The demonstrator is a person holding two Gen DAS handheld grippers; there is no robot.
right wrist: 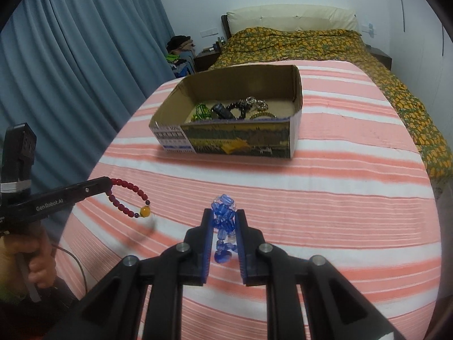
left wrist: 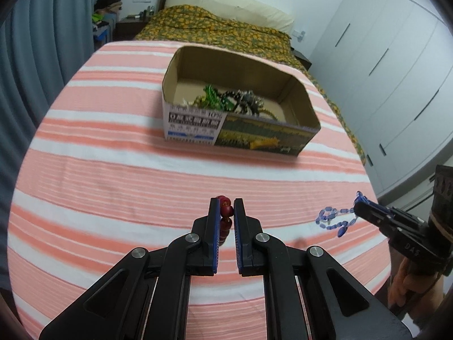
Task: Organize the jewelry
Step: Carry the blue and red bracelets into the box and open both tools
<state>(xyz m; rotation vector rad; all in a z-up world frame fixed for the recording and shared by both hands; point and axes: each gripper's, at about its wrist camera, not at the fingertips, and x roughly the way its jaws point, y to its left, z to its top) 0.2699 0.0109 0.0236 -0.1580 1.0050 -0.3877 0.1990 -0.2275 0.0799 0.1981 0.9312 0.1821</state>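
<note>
A red bead bracelet (left wrist: pixel 225 209) is pinched in my left gripper (left wrist: pixel 226 202), which is shut on it. In the right wrist view the red bead bracelet (right wrist: pixel 127 195) hangs as a loop with an amber bead from the left gripper (right wrist: pixel 109 182), above the sheet. My right gripper (right wrist: pixel 224 212) is shut on a blue bead bracelet (right wrist: pixel 223 218), its pads pressing the beads. From the left wrist view the blue bead bracelet (left wrist: pixel 334 219) dangles off the right gripper (left wrist: pixel 357 206). Beyond both stands an open cardboard box (left wrist: pixel 198 127) holding several pieces of jewelry (left wrist: pixel 235 100).
A pink-and-white striped sheet (right wrist: pixel 325 198) covers the bed. A floral quilt (right wrist: pixel 297 45) and a pillow (right wrist: pixel 291 17) lie behind the box (right wrist: pixel 226 138). A blue curtain (right wrist: pixel 70 56) hangs at the left, a white wardrobe (left wrist: pixel 396 70) stands at the right.
</note>
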